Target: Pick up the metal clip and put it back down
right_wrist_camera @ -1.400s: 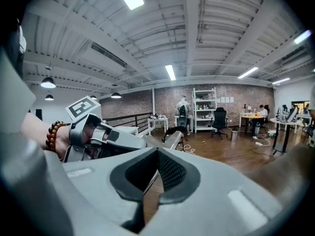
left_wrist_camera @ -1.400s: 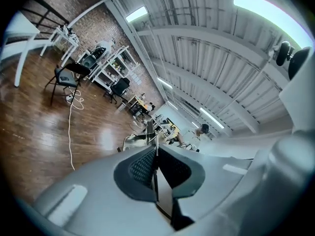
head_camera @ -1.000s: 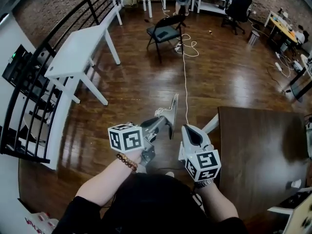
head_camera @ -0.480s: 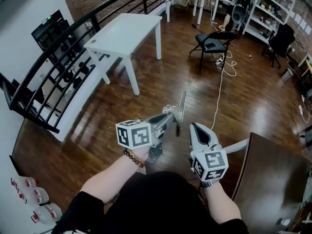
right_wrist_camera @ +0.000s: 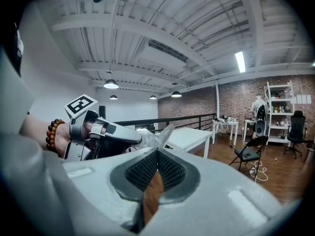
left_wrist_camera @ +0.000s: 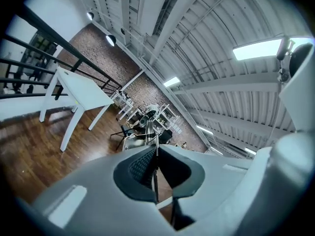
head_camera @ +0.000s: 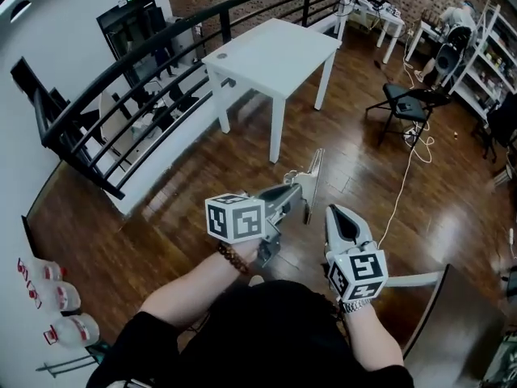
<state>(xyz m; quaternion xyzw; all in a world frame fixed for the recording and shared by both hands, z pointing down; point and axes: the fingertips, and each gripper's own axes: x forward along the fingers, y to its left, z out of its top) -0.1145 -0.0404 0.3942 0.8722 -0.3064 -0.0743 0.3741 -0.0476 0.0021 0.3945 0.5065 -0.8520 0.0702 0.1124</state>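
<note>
Holding the clip [head_camera: 312, 175] upright above the floor [head_camera: 202, 217], the left gripper [head_camera: 300, 194] has its jaws clamped on the thin metal, a grip that looks tight enough to stop it slipping. The right gripper [head_camera: 339, 217] hangs just beside it, jaws together on nothing, apparently spare. With the white table [head_camera: 275, 55] well apart, the put-down seems to need a surface first.
</note>
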